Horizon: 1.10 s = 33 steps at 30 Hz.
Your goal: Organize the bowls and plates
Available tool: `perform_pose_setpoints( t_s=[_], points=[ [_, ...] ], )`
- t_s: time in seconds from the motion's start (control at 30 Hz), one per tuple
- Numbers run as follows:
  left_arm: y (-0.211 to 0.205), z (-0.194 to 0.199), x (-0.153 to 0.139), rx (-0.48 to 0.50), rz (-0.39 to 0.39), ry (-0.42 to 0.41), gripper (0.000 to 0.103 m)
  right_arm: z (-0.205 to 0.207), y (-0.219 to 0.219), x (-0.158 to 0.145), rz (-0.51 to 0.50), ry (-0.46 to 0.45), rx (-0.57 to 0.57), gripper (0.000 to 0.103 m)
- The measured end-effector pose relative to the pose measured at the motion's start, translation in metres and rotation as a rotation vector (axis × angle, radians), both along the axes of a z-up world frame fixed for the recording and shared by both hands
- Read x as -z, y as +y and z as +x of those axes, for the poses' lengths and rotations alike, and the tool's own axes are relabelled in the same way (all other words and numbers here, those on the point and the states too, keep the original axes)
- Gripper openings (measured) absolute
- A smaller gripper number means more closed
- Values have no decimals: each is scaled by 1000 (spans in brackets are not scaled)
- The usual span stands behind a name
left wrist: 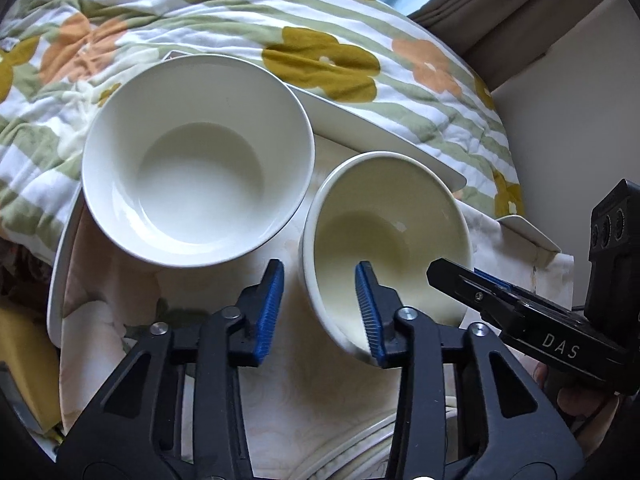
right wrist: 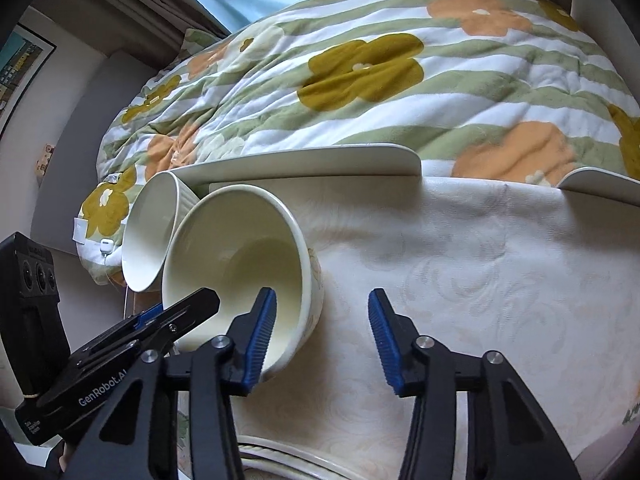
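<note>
A large white bowl (left wrist: 198, 168) sits on a cloth-covered table; in the right wrist view it shows at the far left (right wrist: 150, 232). A smaller cream bowl (left wrist: 386, 224) stands beside it on the right, also seen in the right wrist view (right wrist: 236, 256). My left gripper (left wrist: 320, 300) is open, straddling the cream bowl's near-left rim: one finger inside, one outside. My right gripper (right wrist: 322, 332) is open, its left finger inside the cream bowl's rim at the bowl's right side; it shows in the left wrist view (left wrist: 472, 280).
Flat white plates (left wrist: 384, 128) lie behind the bowls at the table's far edge, with another plate (right wrist: 600, 184) at the right. A flowered quilt (right wrist: 400, 80) lies beyond. A plate rim (right wrist: 288, 456) shows at the near edge.
</note>
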<state>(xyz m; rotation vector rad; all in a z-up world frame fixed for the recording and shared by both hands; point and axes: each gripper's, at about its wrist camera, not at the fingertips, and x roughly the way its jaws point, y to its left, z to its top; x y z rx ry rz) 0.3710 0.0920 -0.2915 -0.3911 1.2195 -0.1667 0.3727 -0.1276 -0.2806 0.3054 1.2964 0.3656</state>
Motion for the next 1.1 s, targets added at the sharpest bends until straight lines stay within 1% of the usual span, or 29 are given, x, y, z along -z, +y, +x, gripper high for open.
perform_pose_setpoints(
  t_s=[0.03,0.07,0.13,0.27,0.43,0.6,0.73,0.9,1.1],
  points=[
    [0,1,2,2,-3,3,24,1,1,1,1,5,-2,30],
    [1,2,2,5,-3,4,21,1,2,3,3,10,-4,27],
    [-2,3,2,14,18,-1,20,2,5,4,29,18,-10,16],
    [-4,3,0,26,43,-14,20,0,11,1,1,3,-22,16],
    [-8,0,-6,47,67,-36,20,1,10,0,1,2,-21,16],
    [-14,-4,-19,68,95,-74,20,-1,5,-5,6,-15,-11,16],
    [-26,-10,-35,99,131,-106,20,-7,-1,-18,6,-38,5,16],
    [-43,-23,-57,137,126,-134,20,-22,-21,-40,17,-63,49,16],
    [-79,-49,-84,176,113,-165,20,-50,-55,-65,25,-96,85,16]
  ],
)
